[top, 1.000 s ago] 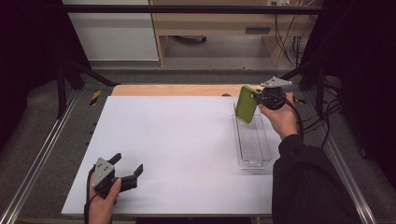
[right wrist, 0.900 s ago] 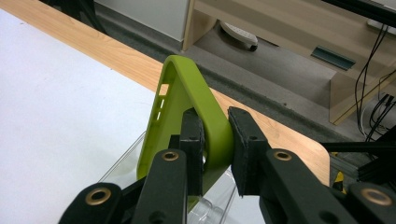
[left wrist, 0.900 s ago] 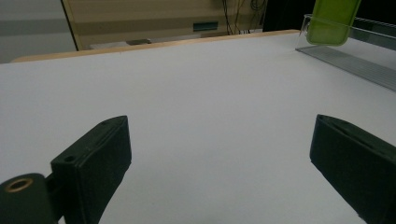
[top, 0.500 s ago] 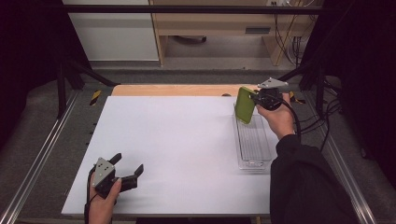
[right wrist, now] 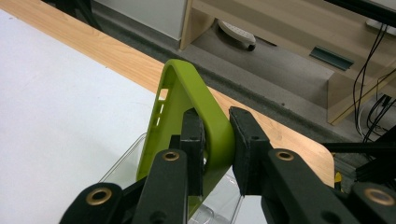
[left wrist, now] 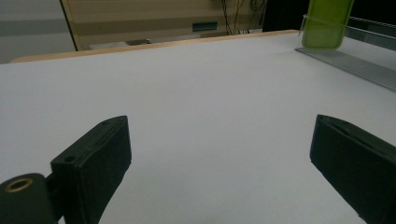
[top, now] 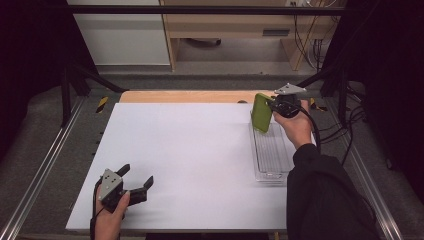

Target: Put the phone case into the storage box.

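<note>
A lime-green phone case (top: 261,112) hangs edge-on over the far end of a clear plastic tray (top: 260,175) at the right of the white table. My right gripper (top: 272,106) is shut on it. In the right gripper view the pads pinch the case's (right wrist: 187,100) rim from both sides, with the tray's (right wrist: 123,165) corner just below. At the table's front left my left gripper (top: 137,175) rests low and open, with nothing between its fingers. The left gripper view looks across bare white table between its wide jaws (left wrist: 219,158) to the case (left wrist: 327,23) and tray (left wrist: 355,65) far off.
A wooden strip (top: 190,96) runs along the table's far edge. Metal rails (top: 45,160) flank both sides, and a yellow-and-black tool (top: 101,103) lies on the grey mat at the far left. Cables (top: 345,135) trail at the right. A wooden cabinet (top: 240,25) stands beyond.
</note>
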The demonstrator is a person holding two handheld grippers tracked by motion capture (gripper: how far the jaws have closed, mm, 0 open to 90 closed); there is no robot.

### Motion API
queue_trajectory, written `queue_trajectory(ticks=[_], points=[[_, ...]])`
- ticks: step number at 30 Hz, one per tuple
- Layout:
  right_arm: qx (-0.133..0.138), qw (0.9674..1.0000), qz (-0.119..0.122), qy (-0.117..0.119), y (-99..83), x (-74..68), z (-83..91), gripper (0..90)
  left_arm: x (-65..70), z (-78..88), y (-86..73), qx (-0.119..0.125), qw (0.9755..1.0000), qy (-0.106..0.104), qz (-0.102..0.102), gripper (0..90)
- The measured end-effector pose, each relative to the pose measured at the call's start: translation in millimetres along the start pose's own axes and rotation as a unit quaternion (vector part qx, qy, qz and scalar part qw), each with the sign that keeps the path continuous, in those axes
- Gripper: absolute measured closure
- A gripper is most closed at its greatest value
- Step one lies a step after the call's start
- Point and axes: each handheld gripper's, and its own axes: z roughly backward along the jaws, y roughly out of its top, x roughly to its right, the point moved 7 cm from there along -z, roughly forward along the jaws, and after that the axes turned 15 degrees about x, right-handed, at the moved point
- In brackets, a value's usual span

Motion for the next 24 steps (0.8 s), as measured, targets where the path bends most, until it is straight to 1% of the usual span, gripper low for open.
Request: queue_trajectory(ticks=[4,6,11,14,16,24], points=[[0.0,1.0,-0.002,-0.002,-1.0,-0.8,-1.5,75.9,-0.2,0.2,0.1,0.0,1.0,0.0,0.0,4.9],[-0.001,1.0,0.001,-0.001,-1.7,-1.2,-2.8,75.8,-0.3,0.2,0.2,0.0,1.0,0.0,0.0,4.9],[0.003,1.0,-0.004,-0.004,-1.1,-2.4,-4.8,75.4,-0.3,0.4,0.4,0.001,1.0,0.001,0.0,4.9],[0.005,0.9999,-0.015,-0.004,-1.1,-2.1,-6.4,74.9,-0.4,0.4,0.4,0.001,1.0,0.001,0.001,4.9],[0.006,0.9998,-0.018,-0.006,-1.3,-1.6,-8.0,74.5,-0.6,0.5,0.5,0.001,1.0,0.001,0.001,4.9],[0.01,0.9995,-0.023,-0.017,-1.5,-1.4,-12.6,72.1,-0.9,0.8,0.8,0.002,1.0,0.001,0.002,4.9]])
